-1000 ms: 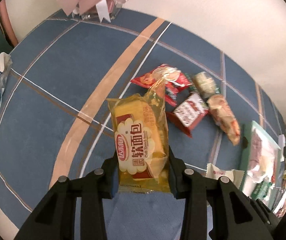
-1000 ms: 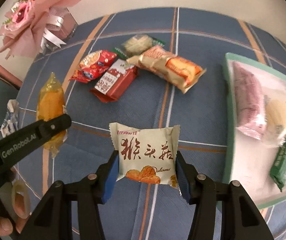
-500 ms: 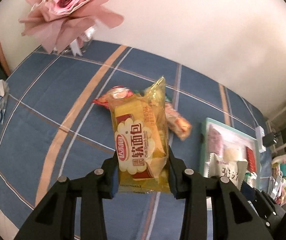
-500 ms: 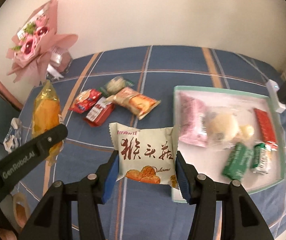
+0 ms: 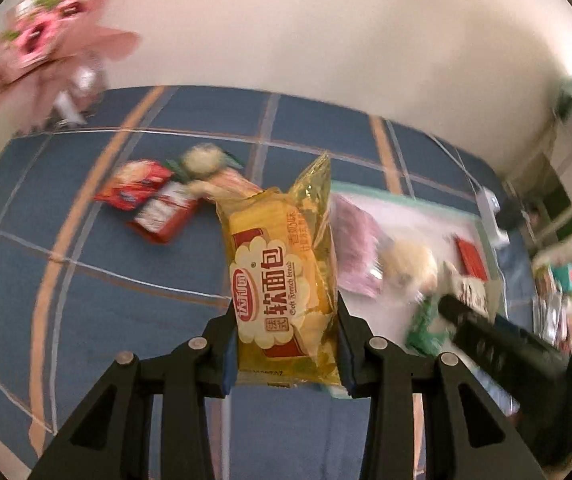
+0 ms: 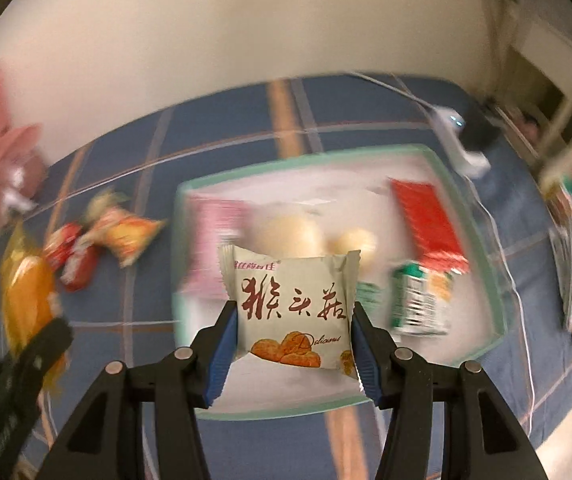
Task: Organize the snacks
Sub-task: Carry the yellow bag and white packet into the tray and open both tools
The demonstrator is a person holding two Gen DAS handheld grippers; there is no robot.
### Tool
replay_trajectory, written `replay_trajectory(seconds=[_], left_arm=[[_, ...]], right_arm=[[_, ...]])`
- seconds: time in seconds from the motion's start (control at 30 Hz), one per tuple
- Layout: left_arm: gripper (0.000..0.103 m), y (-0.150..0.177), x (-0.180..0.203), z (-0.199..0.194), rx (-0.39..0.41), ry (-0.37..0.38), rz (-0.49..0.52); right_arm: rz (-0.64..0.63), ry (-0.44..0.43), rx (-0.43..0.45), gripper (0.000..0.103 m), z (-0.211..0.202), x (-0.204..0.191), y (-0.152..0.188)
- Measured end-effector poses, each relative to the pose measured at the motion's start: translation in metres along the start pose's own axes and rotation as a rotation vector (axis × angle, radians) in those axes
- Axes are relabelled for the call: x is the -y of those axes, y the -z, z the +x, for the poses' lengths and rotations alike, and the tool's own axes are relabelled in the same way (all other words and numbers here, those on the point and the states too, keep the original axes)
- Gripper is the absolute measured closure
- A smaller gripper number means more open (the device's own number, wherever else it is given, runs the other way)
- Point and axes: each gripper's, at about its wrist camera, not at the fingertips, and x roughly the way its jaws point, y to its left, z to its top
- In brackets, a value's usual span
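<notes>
Yellow bread packet [image 5: 282,280]: it bore large brown Chinese characters "软面包" on a white cloud-shaped label, with small Latin script "Soft French bread" beside them and a red oval brand mark at the label's left edge, too small to read.
Yellow packet, upper right: small orange Chinese characters stood there, blurred and unreadable.
Cream snack packet [image 6: 291,308]: it showed three big red brush characters, "猴头菇", a small red line of characters above them that could not be made out, and the script word "Delicious" by the printed pastries.
Green-and-white packet [image 6: 421,300] in the tray: fine print was smeared by blur, illegible.
</notes>
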Motion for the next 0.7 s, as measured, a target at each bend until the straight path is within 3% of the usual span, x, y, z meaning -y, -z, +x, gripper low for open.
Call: replay_trajectory(seconds=[0.27,0.7], left_arm=[[0.062,0.017,0.062,0.031,-0.091,0.051,0.165],[0.062,0.027,0.083,0.063,-0.157,0.040,0.234]], right_arm=[[0.138,0.008,-0.051,0.046,0.019,0.052,-0.006],[0.126,0.003,-0.078,0.046,0.029,0.047,-0.004]])
